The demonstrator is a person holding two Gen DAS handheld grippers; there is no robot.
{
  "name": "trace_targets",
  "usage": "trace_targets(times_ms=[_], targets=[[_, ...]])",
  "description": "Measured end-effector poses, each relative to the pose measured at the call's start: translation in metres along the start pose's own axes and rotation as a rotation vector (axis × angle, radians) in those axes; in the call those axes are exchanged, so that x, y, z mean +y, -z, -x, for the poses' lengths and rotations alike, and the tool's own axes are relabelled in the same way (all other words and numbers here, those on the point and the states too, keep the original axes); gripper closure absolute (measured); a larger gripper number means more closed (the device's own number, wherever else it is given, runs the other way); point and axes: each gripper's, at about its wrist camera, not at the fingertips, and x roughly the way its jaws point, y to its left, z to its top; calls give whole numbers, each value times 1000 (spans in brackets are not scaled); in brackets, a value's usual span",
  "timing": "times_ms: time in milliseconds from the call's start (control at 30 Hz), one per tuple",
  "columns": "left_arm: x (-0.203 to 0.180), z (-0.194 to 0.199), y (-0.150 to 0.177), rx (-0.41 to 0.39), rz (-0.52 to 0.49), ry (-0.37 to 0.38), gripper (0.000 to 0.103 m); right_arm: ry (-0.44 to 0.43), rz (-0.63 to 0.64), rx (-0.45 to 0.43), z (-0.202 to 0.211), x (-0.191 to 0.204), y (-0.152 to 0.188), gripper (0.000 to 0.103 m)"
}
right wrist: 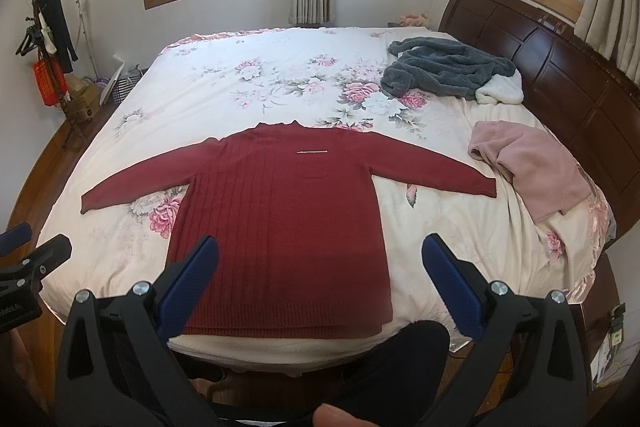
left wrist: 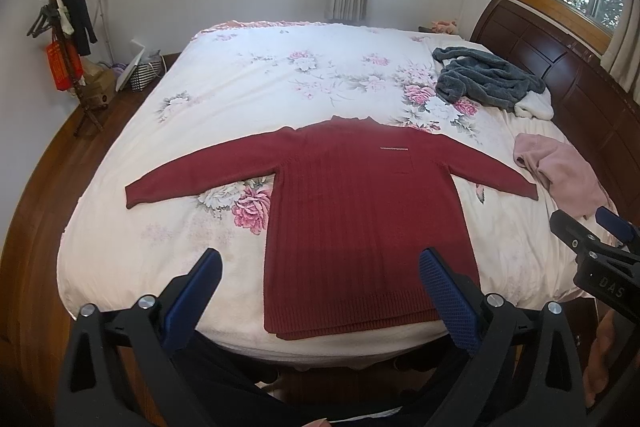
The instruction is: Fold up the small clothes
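Sweater: the red sweater (right wrist: 280, 223) is lying flat near the bed (right wrist: 224, 95) edge, sleeves spread, no fold begun.
Grippers: the left gripper (left wrist: 320, 283) and right gripper (right wrist: 320, 267) are hovering released, holding nothing.
Waiting: the grey garment (right wrist: 448, 71) and pink garment (right wrist: 532, 163) are lying crumpled far right.
Hidden: the sweater's underside.
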Motion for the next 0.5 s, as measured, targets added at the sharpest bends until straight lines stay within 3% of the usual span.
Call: trace_targets(times_ms=[500], targets=[[2, -7, -1, 18, 6, 4, 4, 22, -7, 14, -15, -6, -1, 3]])
